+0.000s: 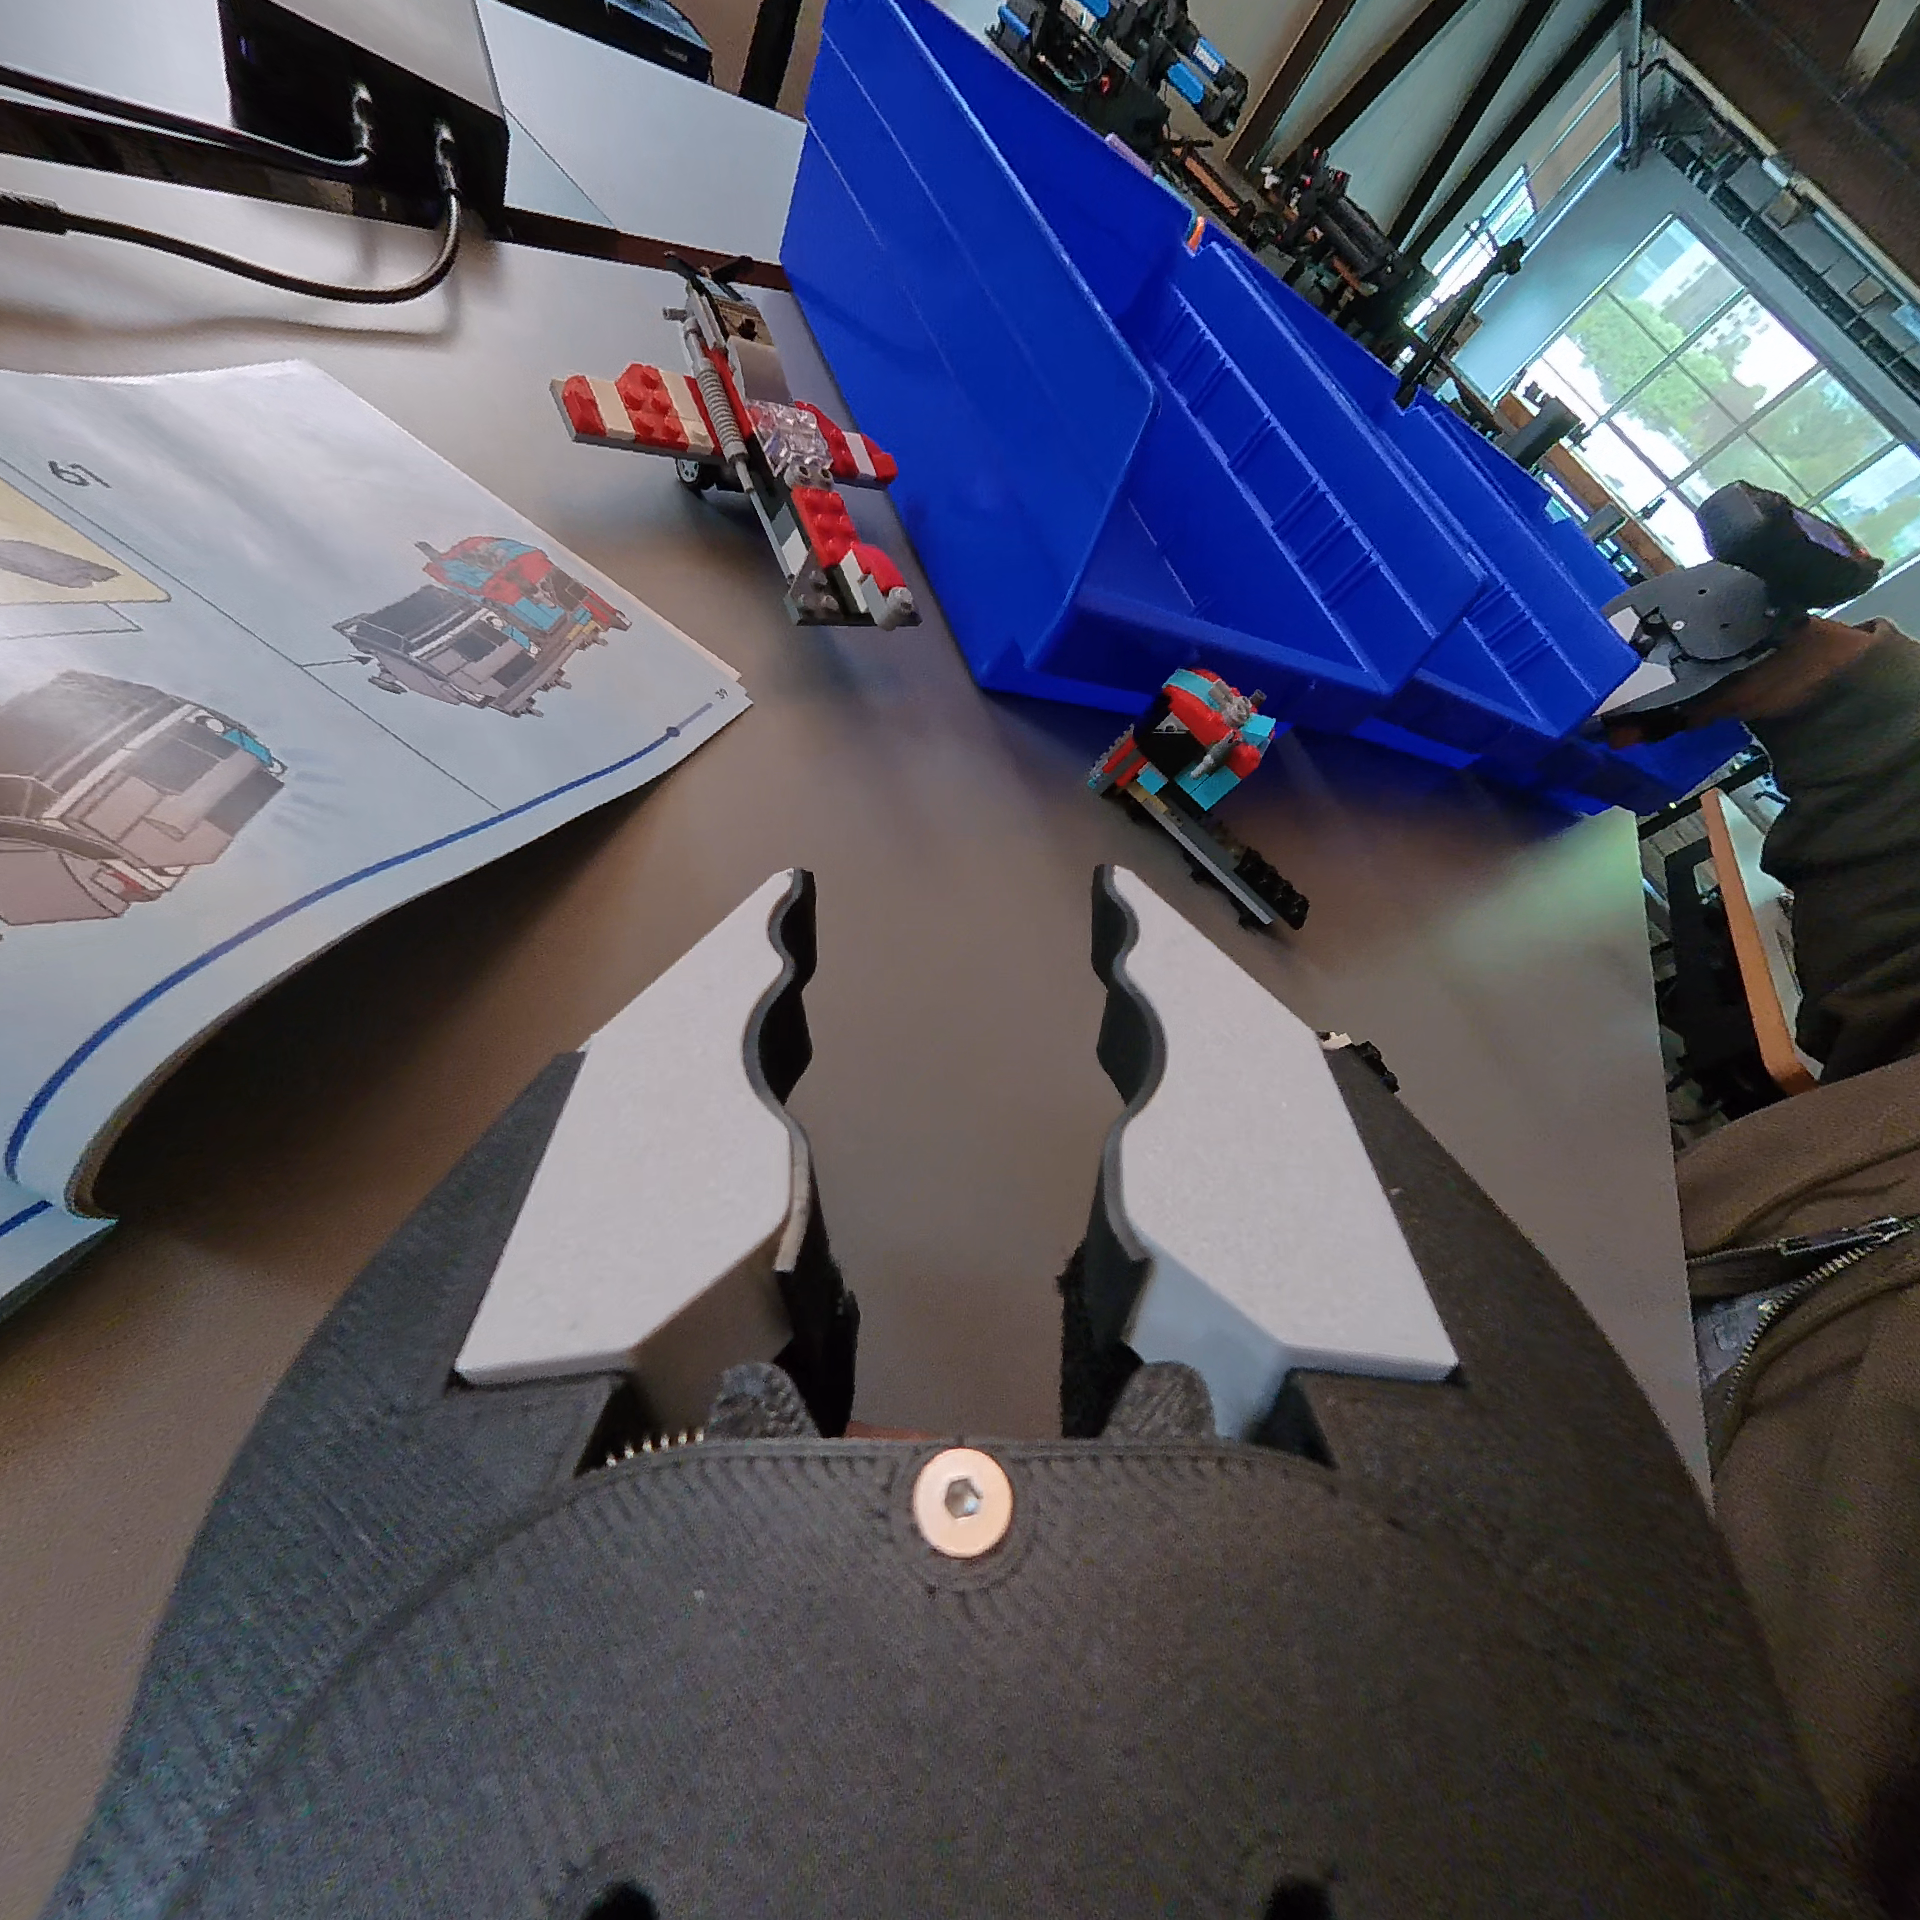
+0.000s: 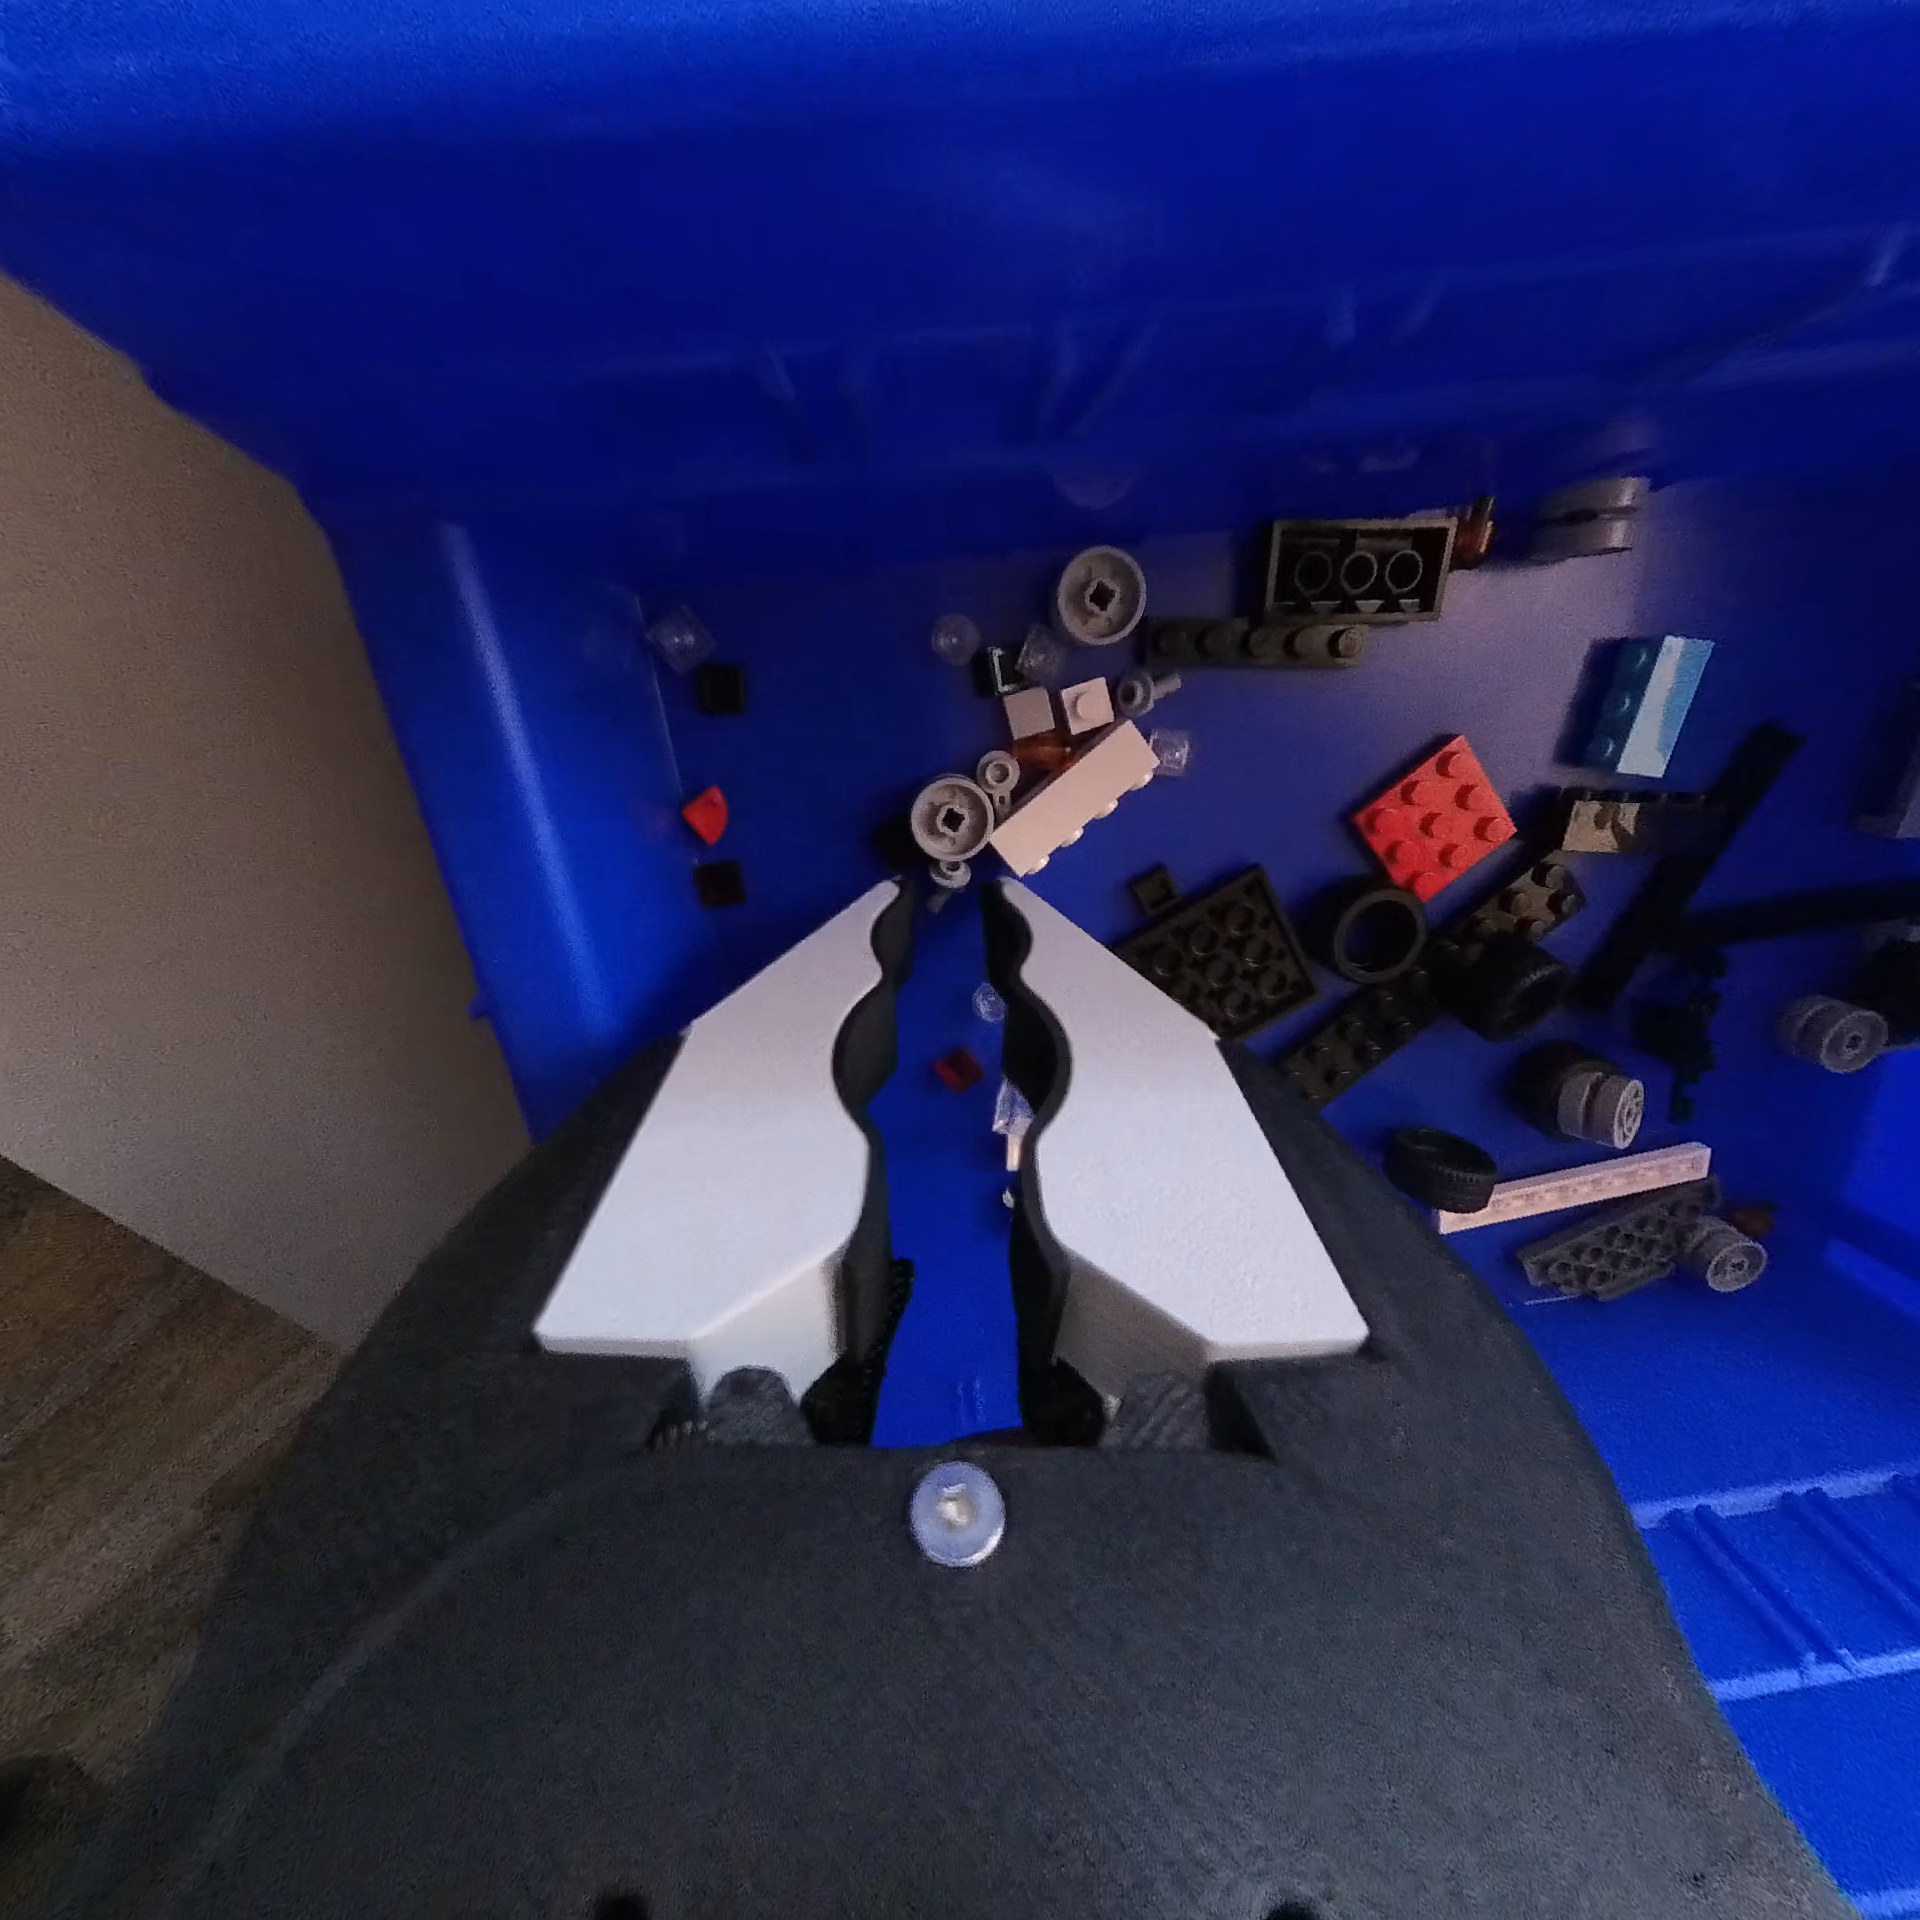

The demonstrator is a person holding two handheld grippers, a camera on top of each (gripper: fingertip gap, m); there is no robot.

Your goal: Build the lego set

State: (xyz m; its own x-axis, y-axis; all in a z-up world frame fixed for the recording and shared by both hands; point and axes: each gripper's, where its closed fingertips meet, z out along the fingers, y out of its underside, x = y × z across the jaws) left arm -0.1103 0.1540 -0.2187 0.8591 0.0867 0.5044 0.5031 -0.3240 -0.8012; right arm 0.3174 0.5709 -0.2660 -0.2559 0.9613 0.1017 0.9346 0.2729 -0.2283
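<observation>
Lying just ahead of the right tongs (image 2: 940,891), a small grey peg piece (image 2: 948,871) sits at the very tips, with a round grey hub (image 2: 953,818) and a pale long brick (image 2: 1075,805) right behind it, the brick's long axis slanting up to the right. These tongs stand narrow; whether the pads press the peg cannot be told. All this rests on the floor of a blue bin (image 2: 1039,312). The left tongs (image 1: 953,883) stand wide and bare over the dark surface (image 1: 935,769), well apart from the bins, nearest a red-and-teal brick model (image 1: 1195,748) ahead to the right.
</observation>
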